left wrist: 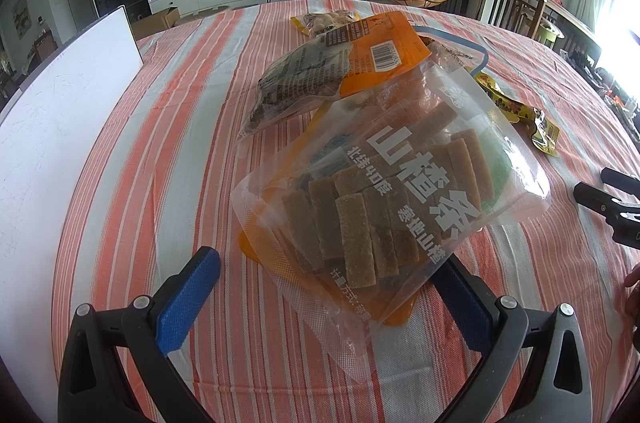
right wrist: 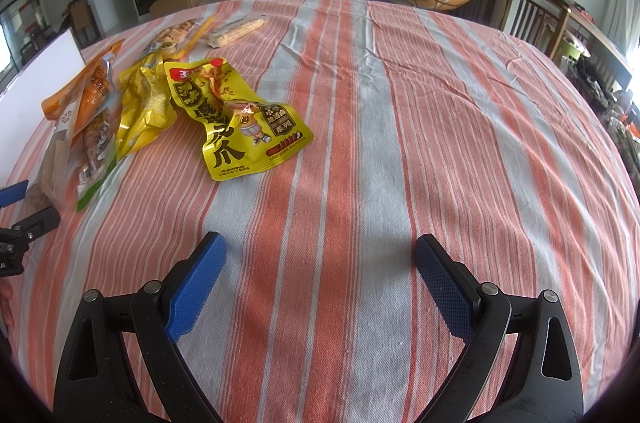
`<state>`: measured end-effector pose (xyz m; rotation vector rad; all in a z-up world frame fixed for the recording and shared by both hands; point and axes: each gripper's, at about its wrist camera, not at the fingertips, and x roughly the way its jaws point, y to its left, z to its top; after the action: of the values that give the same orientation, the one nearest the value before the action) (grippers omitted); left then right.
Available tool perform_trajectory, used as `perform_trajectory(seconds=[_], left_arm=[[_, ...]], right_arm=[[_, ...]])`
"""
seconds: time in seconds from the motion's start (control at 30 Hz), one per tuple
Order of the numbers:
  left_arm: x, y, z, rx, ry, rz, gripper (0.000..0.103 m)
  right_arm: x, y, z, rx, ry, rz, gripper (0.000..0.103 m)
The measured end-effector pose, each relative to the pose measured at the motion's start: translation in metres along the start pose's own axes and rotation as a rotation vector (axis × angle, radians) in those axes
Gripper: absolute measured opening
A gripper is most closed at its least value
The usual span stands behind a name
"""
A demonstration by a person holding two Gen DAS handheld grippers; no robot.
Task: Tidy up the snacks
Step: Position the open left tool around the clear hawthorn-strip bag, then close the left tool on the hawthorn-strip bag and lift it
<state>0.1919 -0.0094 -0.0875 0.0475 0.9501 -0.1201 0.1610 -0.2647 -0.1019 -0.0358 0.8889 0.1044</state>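
Lying on the striped cloth (right wrist: pixel 360 111), the snacks bunch at the left of the table. From the left gripper (left wrist: pixel 328 287), jaws spread wide, one clear bag (left wrist: pixel 384 183) of brown bars sits just ahead, its near corner over the right finger. Behind it lies one orange packet (left wrist: pixel 372 47) over one dark pouch (left wrist: pixel 296 83). One white board (left wrist: pixel 60 111) stands at the left edge. The right gripper (right wrist: pixel 320 279) is also spread, over bare cloth. Far left of it I count two yellow packs, a flat printed one (right wrist: pixel 236 115) and a crumpled one (right wrist: pixel 144 103), plus two pale packs beyond (right wrist: pixel 240 31).
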Motion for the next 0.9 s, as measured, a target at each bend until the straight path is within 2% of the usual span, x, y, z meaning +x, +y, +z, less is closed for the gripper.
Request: perform_trajectory(seconds=[0.23, 0.33, 0.53, 0.7, 0.83, 0.9], left_arm=[[-0.003, 0.000, -0.003, -0.001, 0.006, 0.002, 0.103], [-0.005, -0.002, -0.006, -0.023, 0.036, 0.020, 0.103], [-0.023, 0.002, -0.027, -0.022, 0.082, -0.008, 0.103], [-0.051, 0.019, -0.020, -0.075, 0.007, -0.092, 0.103], [-0.054, 0.010, 0.010, -0.005, -0.011, -0.120, 0.103], [-0.048, -0.008, 0.023, 0.129, -0.013, -0.116, 0.103]], right_arm=[[0.000, 0.000, 0.000, 0.000, 0.000, 0.000, 0.097], [0.000, 0.000, 0.000, 0.000, 0.000, 0.000, 0.097], [0.000, 0.000, 0.000, 0.000, 0.000, 0.000, 0.097], [0.000, 0.000, 0.000, 0.000, 0.000, 0.000, 0.097], [0.000, 0.000, 0.000, 0.000, 0.000, 0.000, 0.097], [0.000, 0.000, 0.000, 0.000, 0.000, 0.000, 0.097]])
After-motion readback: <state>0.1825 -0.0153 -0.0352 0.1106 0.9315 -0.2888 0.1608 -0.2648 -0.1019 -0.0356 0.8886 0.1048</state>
